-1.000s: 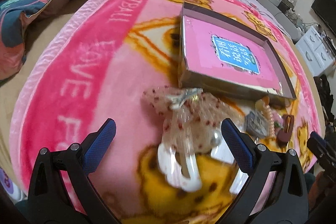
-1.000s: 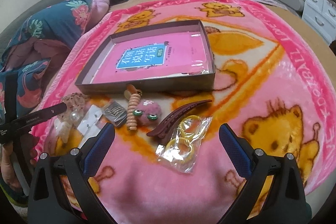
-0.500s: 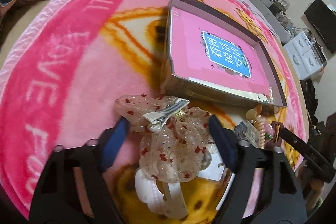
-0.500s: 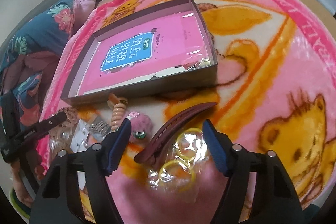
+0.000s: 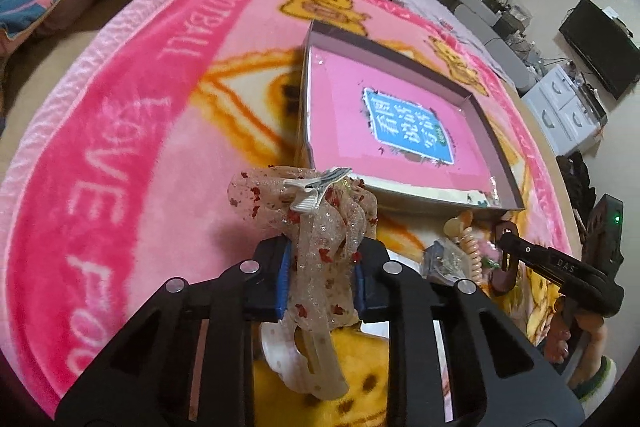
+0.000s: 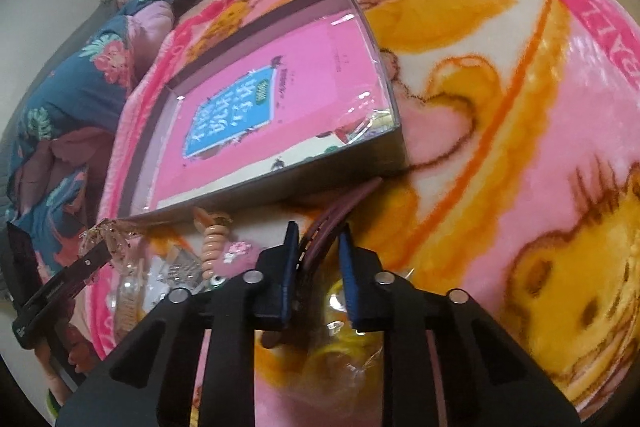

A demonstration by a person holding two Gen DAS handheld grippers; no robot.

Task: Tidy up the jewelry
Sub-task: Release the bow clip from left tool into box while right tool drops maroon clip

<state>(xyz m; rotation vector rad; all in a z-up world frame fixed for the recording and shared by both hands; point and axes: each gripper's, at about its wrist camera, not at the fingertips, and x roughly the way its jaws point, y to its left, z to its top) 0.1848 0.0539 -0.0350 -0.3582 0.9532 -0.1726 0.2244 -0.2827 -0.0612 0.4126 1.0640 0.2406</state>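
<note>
My left gripper (image 5: pixel 322 277) is shut on a sheer ribbon hair bow with red specks and a silver clip (image 5: pixel 316 227), lifted just off the blanket near the box's near left corner. My right gripper (image 6: pixel 318 267) is shut on a dark maroon hair clip (image 6: pixel 340 209) in front of the box. The open grey box (image 5: pixel 496 147) holds a pink book; it also shows in the right wrist view (image 6: pixel 280 183). A coiled peach hair tie (image 6: pixel 214 247), a pink fuzzy ball (image 6: pixel 236 257) and a bag of yellow rings (image 6: pixel 340 343) lie by the box.
All lies on a pink bear-print blanket (image 5: pixel 120 131) on a bed. Folded bedding (image 6: pixel 72 99) is piled at the left. White drawers and a monitor (image 5: pixel 596 51) stand at the far right. Small packets (image 5: pixel 444 259) lie between the grippers.
Both grippers have closed: the left on the ribbon bow, the right on the maroon clip. Both have moved closer to the box.
</note>
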